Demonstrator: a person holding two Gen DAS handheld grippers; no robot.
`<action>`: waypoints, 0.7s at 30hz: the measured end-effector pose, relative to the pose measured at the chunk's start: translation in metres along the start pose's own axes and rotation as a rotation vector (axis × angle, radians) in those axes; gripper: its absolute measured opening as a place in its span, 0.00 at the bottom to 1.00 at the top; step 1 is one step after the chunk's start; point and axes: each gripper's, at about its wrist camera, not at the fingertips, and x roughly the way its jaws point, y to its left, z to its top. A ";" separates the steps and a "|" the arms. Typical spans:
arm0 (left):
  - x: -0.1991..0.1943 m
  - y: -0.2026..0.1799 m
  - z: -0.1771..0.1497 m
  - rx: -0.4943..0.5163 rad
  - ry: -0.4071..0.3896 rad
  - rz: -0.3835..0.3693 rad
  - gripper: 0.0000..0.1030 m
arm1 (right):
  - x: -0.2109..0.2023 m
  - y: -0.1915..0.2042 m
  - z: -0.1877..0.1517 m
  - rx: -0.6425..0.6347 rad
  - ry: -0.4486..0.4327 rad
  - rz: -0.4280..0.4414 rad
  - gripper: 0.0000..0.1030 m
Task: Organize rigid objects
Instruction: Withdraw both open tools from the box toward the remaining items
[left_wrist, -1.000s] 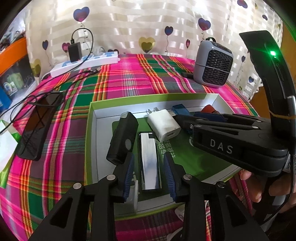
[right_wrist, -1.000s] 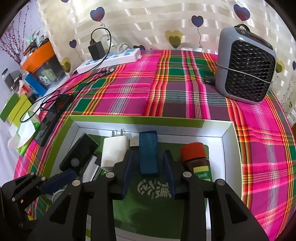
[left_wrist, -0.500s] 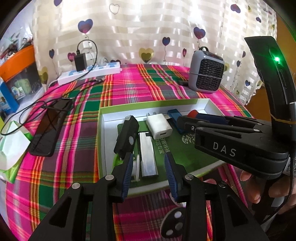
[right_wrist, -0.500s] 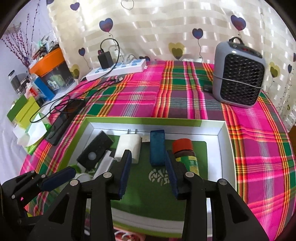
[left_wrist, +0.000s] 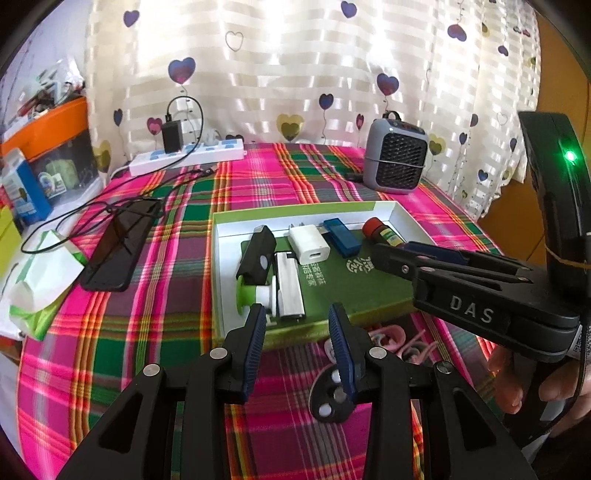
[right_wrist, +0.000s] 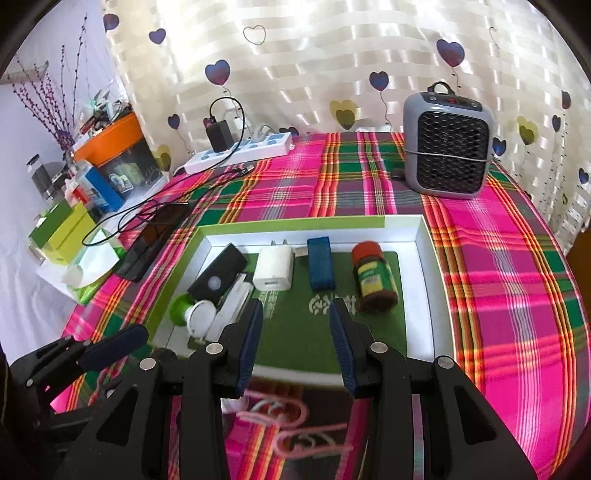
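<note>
Both grippers pulled back from tray (right_wrist: 424, 236), released, empty; right gripper (left_wrist: 376, 251) marked "DAS".

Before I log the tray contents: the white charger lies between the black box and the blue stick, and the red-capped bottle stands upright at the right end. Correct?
Not quite. In the right wrist view the red-capped bottle lies on its side at the right end of the tray, not upright. The white charger does lie between the black box and the blue stick.
</note>
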 end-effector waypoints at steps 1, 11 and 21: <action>-0.003 0.000 -0.002 0.002 -0.002 0.002 0.33 | -0.003 0.000 -0.003 0.003 -0.005 0.001 0.38; -0.021 -0.002 -0.026 0.004 -0.010 -0.005 0.33 | -0.024 0.003 -0.033 -0.009 -0.023 -0.033 0.38; -0.025 0.000 -0.044 -0.010 0.007 -0.028 0.34 | -0.035 -0.005 -0.060 0.016 -0.021 -0.043 0.38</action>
